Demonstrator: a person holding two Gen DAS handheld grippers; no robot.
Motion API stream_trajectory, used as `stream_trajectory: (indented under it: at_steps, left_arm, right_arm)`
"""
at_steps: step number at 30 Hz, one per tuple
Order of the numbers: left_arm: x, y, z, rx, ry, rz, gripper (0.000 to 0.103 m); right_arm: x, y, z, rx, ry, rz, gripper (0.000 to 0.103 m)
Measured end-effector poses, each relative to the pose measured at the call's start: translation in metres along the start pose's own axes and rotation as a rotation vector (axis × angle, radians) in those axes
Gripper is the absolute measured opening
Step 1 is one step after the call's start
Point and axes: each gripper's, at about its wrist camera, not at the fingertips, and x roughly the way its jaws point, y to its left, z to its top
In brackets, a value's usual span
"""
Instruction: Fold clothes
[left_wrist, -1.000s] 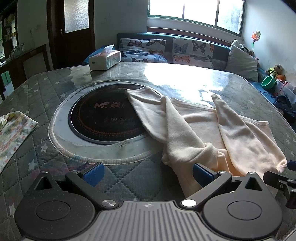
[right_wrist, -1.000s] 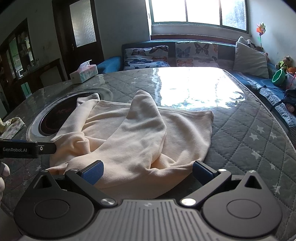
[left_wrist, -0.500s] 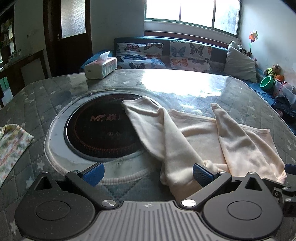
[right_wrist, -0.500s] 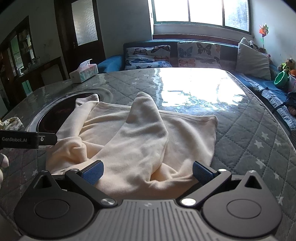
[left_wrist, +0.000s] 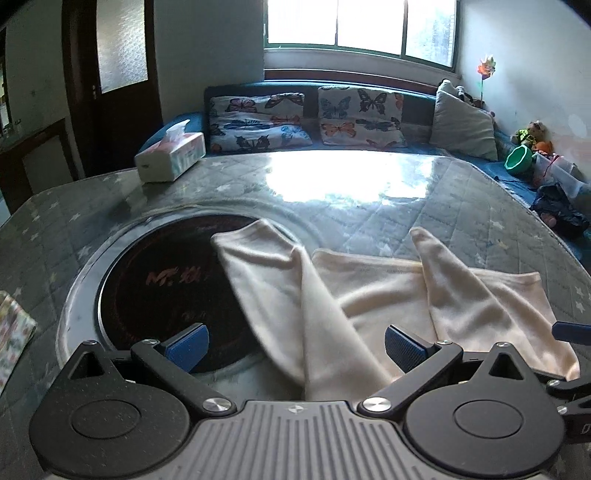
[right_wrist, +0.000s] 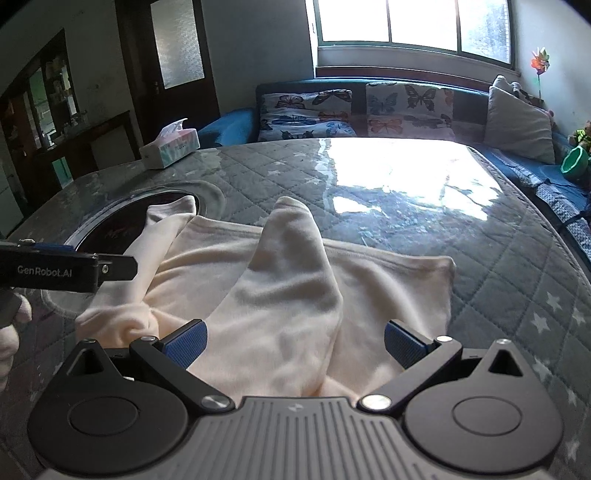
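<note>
A cream long-sleeved garment (left_wrist: 369, 291) lies crumpled on the quilted table, both sleeves folded up across its body; it also shows in the right wrist view (right_wrist: 288, 280). My left gripper (left_wrist: 295, 349) is open, low over the garment's near left edge, with cloth between its blue pads. My right gripper (right_wrist: 293, 345) is open over the garment's near right part, with cloth between its pads too. The left gripper's side (right_wrist: 66, 271) shows at the left of the right wrist view.
A round black hotplate (left_wrist: 166, 291) is set into the table (left_wrist: 369, 199), under one sleeve. A tissue box (left_wrist: 170, 157) stands at the far left. A floral cloth (left_wrist: 13, 336) lies at the left edge. A sofa with butterfly cushions (left_wrist: 332, 118) is behind.
Both grippers have moved forward and lower over the garment's near edge. The garment itself has not shifted. Both stay open.
</note>
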Motion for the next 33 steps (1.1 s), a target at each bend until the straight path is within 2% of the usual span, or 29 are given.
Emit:
stream_trajectory:
  at_steps: [8, 13, 21, 24, 27, 29, 33]
  left_arm:
    - [0.028, 0.003, 0.014, -0.010, 0.030, -0.036, 0.102]
    - [0.039, 0.000, 0.017, -0.002, 0.055, -0.046, 0.088]
    - [0.045, -0.001, 0.017, 0.020, 0.080, -0.052, 0.079]
    - [0.047, -0.001, 0.017, 0.023, 0.086, -0.057, 0.071]
    - [0.048, -0.001, 0.016, 0.030, 0.093, -0.077, 0.052]
    - [0.048, -0.001, 0.016, 0.031, 0.094, -0.095, 0.045]
    - [0.047, -0.002, 0.015, 0.033, 0.090, -0.117, 0.027]
  right_arm:
    - [0.025, -0.009, 0.020, 0.001, -0.004, 0.018, 0.097]
    - [0.046, -0.015, 0.034, -0.002, 0.004, 0.037, 0.087]
    - [0.067, -0.017, 0.042, -0.034, 0.029, 0.047, 0.082]
    - [0.070, -0.014, 0.043, -0.060, 0.027, 0.043, 0.075]
    - [0.072, -0.012, 0.046, -0.069, 0.024, 0.040, 0.067]
    - [0.072, -0.012, 0.047, -0.074, 0.024, 0.046, 0.058]
    - [0.073, -0.009, 0.048, -0.091, 0.030, 0.041, 0.047]
